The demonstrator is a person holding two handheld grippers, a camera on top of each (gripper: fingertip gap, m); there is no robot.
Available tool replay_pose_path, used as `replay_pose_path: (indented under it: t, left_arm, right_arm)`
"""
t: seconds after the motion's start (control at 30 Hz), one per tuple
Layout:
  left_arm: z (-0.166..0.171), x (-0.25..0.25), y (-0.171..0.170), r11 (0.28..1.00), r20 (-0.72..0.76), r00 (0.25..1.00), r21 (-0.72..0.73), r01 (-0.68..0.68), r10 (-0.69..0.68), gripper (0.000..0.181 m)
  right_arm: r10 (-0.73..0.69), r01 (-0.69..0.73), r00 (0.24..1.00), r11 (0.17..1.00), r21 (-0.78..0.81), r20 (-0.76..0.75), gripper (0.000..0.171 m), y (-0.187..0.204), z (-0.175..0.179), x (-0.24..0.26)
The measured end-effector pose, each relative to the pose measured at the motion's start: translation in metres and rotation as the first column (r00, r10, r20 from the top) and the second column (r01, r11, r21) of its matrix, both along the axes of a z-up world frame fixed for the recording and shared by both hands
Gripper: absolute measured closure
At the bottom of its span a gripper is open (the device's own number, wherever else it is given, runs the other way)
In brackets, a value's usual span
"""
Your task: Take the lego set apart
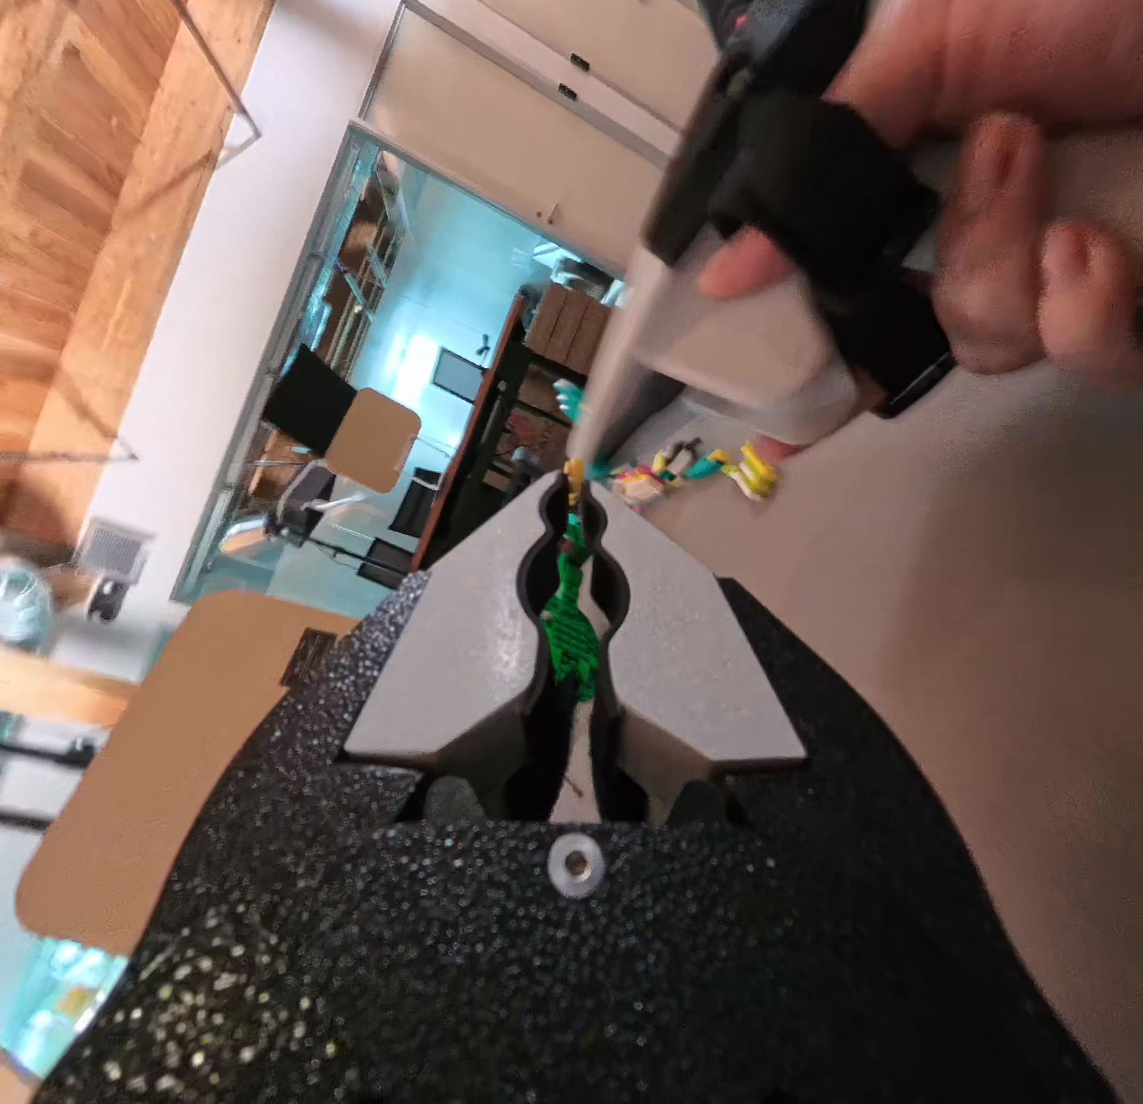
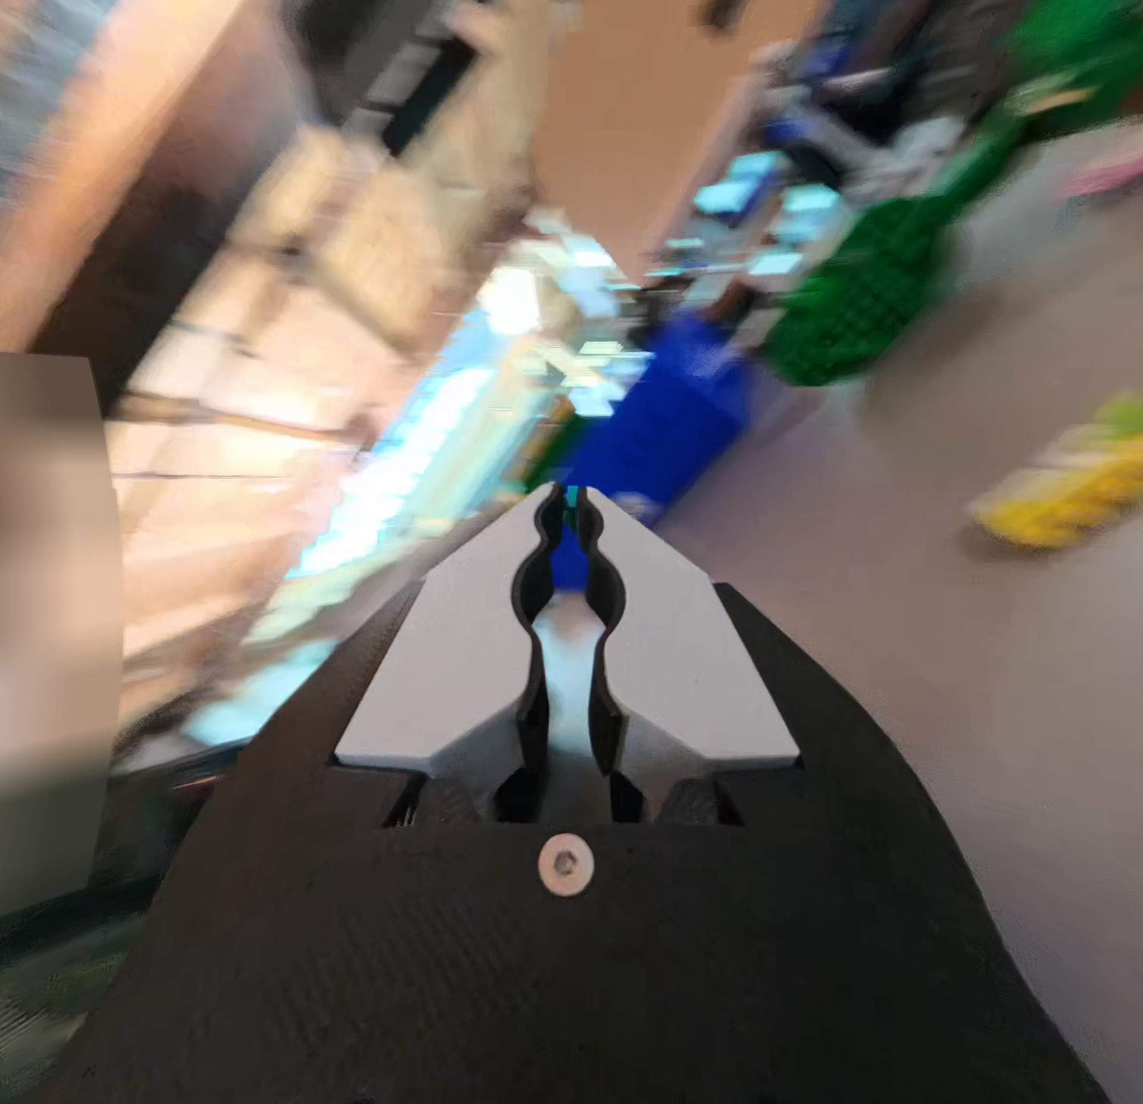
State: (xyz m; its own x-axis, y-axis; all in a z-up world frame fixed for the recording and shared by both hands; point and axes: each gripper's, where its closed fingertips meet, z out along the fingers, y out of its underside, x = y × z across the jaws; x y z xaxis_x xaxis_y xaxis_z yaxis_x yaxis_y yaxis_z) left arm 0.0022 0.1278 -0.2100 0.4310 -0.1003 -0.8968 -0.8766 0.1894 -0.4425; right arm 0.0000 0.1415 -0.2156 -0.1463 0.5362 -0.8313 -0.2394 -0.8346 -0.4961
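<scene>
Spanning most of both views, grey tabletop (image 1: 928,641), tilted hard in frame. Behind it in the left wrist view: wood-panelled wall (image 1: 93,208), white wall, glass-fronted room (image 1: 396,344) with shelves and a desk. Right wrist view heavily motion-blurred; blue bin (image 2: 668,419) at table's far edge, room detail unreadable.

Green lego baseplates (image 2: 866,295) lie on the table upper right in the right wrist view, yellow lego chunk (image 2: 1064,499) nearer, well apart from them. Left wrist view shows loose lego pieces (image 1: 693,471) scattered on the table, multicoloured.

Left gripper (image 1: 574,487) closed tight on a green lego assembly (image 1: 572,629) with a yellow bit at its tip, clamped between the grey fingers (image 1: 470,635).

Right gripper (image 1: 584,437) seen from outside, held by a hand (image 1: 1002,208), blurred, its tips just beside the left's. In its own view the fingers sit nearly together, pinching a small teal piece (image 2: 572,498) at the tips.
</scene>
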Motion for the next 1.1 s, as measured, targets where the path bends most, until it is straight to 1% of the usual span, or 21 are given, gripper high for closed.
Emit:
replay_pose_path:
  t: [0.03,0.07,0.1,0.13,0.2,0.27,0.33,0.4,0.47,0.5,0.57,0.63,0.67,0.73,0.8,0.87,0.93,0.97,1.0,1.03,1.1]
  left_arm:
    - [0.018,-0.001,-0.007,0.997,0.069,0.997,0.072,0.025,-0.03,0.181]
    - [0.033,-0.006,-0.012,0.996,0.128,0.991,0.091,0.02,-0.032,0.18]
    - [0.044,-0.013,-0.014,0.995,0.161,0.987,0.101,0.004,-0.02,0.18]
    - [0.05,-0.024,-0.013,0.996,0.186,0.983,0.089,-0.023,0.006,0.18]
    - [0.057,-0.063,-0.01,0.993,0.253,0.962,0.036,-0.115,0.102,0.18]
    - [0.077,-0.12,-0.018,0.974,0.374,0.903,0.0,-0.228,0.212,0.179]
    - [0.079,-0.189,-0.026,0.927,0.514,0.773,-0.172,-0.333,0.372,0.179]
    - [0.071,-0.247,-0.036,0.865,0.597,0.626,-0.356,-0.353,0.502,0.179]
    - [0.064,-0.297,-0.045,0.803,0.623,0.507,-0.466,-0.371,0.596,0.178]
    - [0.061,-0.318,-0.048,0.776,0.613,0.475,-0.499,-0.386,0.631,0.178]
    - [0.052,-0.351,-0.053,0.74,0.611,0.418,-0.537,-0.405,0.672,0.157]
    - [0.033,-0.372,-0.058,0.681,0.59,0.34,-0.62,-0.391,0.732,0.127]
    - [0.024,-0.38,-0.061,0.653,0.573,0.315,-0.65,-0.387,0.757,0.116]
    - [0.014,-0.389,-0.065,0.636,0.569,0.286,-0.67,-0.383,0.771,0.106]
    - [0.013,-0.39,-0.068,0.647,0.592,0.264,-0.671,-0.361,0.761,0.103]
    - [0.02,-0.386,-0.071,0.677,0.628,0.26,-0.642,-0.359,0.733,0.101]
    - [0.036,-0.374,-0.073,0.73,0.676,0.286,-0.581,-0.361,0.679,0.1]
    - [0.046,-0.362,-0.073,0.765,0.704,0.309,-0.539,-0.353,0.639,0.098]
    - [0.058,-0.347,-0.073,0.807,0.738,0.339,-0.48,-0.344,0.583,0.098]
    - [0.071,-0.329,-0.071,0.852,0.773,0.372,-0.411,-0.326,0.515,0.099]
    - [0.091,-0.283,-0.066,0.927,0.823,0.44,-0.262,-0.267,0.359,0.103]
  right_arm:
    - [-0.071,0.067,0.994,0.996,0.051,0.08,0.17,0.009,-0.01,0.001]
    - [-0.115,0.109,0.986,0.993,0.048,0.121,0.17,0.019,-0.018,0.006]
    - [-0.125,0.122,0.985,0.992,0.03,0.12,0.17,0.025,-0.02,0.01]
    - [-0.137,0.13,0.983,0.989,0.062,0.125,0.17,0.026,-0.017,0.011]
    - [-0.106,0.077,0.982,0.98,0.185,0.155,0.17,0.014,-0.006,-0.004]
    - [-0.031,-0.023,0.985,0.951,0.308,0.169,0.17,-0.006,0.017,-0.038]
    - [0.027,-0.113,0.982,0.88,0.462,0.188,0.17,-0.021,0.05,-0.087]
    - [0.05,-0.178,0.973,0.785,0.593,0.226,0.169,-0.03,0.077,-0.146]
    - [0.058,-0.235,0.959,0.71,0.664,0.277,0.169,-0.032,0.093,-0.206]
    - [0.046,-0.263,0.947,0.68,0.685,0.318,0.167,-0.03,0.094,-0.235]
    - [0.039,-0.348,0.901,0.662,0.664,0.433,0.148,-0.026,0.081,-0.285]
    - [0.026,-0.398,0.857,0.668,0.629,0.514,0.135,-0.023,0.067,-0.317]
    - [0.002,-0.403,0.841,0.671,0.623,0.542,0.129,-0.019,0.061,-0.327]
    - [-0.01,-0.417,0.814,0.687,0.595,0.581,0.117,-0.017,0.051,-0.339]
    - [0.0,-0.413,0.812,0.706,0.575,0.584,0.112,-0.016,0.049,-0.34]
    - [-0.032,-0.359,0.842,0.712,0.603,0.539,0.11,-0.01,0.058,-0.331]
    - [-0.081,-0.243,0.902,0.717,0.653,0.425,0.11,0.0,0.082,-0.304]
    - [-0.115,-0.157,0.937,0.706,0.691,0.331,0.109,0.005,0.098,-0.281]
    - [-0.162,-0.059,0.961,0.678,0.733,0.226,0.11,0.01,0.113,-0.252]
    - [-0.225,0.044,0.966,0.629,0.776,0.128,0.112,0.018,0.123,-0.218]
    - [-0.381,0.235,0.923,0.469,0.852,-0.045,0.118,0.037,0.128,-0.141]
